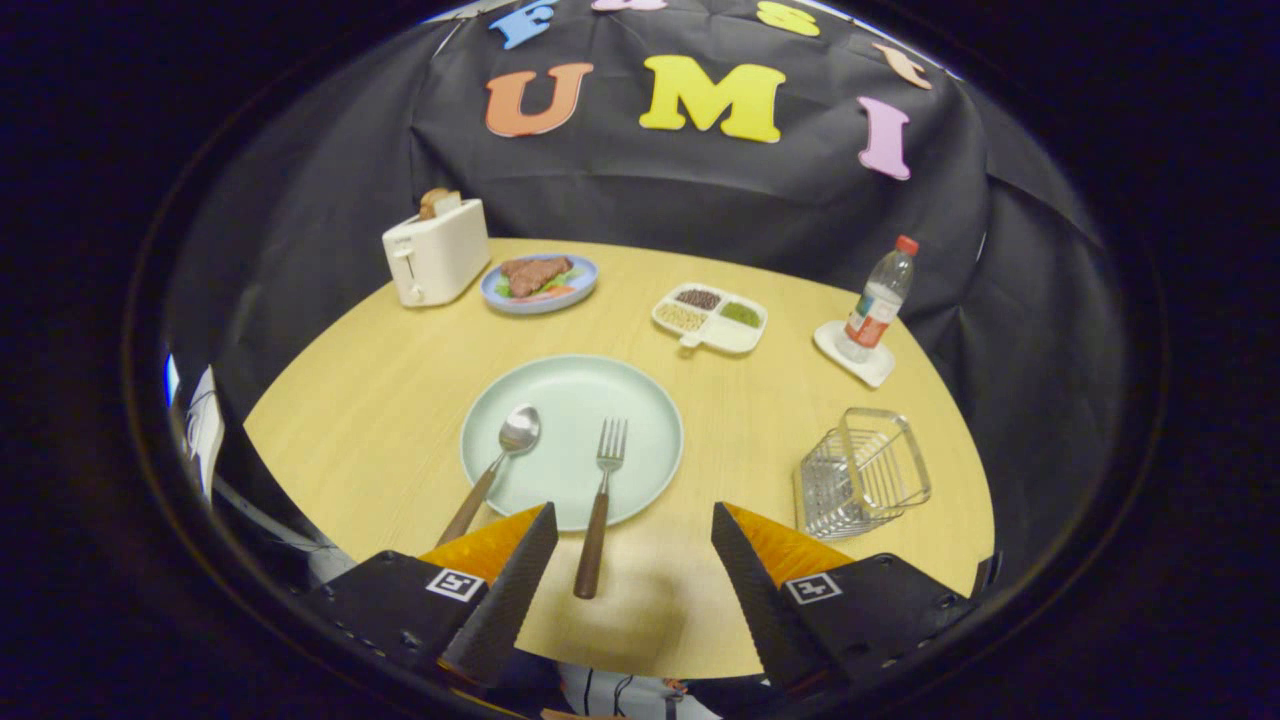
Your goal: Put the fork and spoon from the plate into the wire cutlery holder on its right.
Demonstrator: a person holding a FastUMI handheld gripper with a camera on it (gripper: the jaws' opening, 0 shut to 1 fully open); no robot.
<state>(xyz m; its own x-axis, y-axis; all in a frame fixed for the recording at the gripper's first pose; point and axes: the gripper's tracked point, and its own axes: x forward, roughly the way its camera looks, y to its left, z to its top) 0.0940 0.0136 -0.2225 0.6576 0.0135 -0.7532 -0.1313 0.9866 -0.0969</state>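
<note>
So our tongs (632, 520) are spread wide with nothing in them, hanging over the near edge of the bench (400, 380), and the fork (600, 505) sits just ahead, its handle poking off the plate (640, 400) into the gap between the tips, closer to the left one. We'd drop straight onto that handle and pinch across it, since the spoon (497, 470) lies angled further left. The wire cutlery holder (862, 475) waits off to the right, so we lift the fork clear first.
</note>
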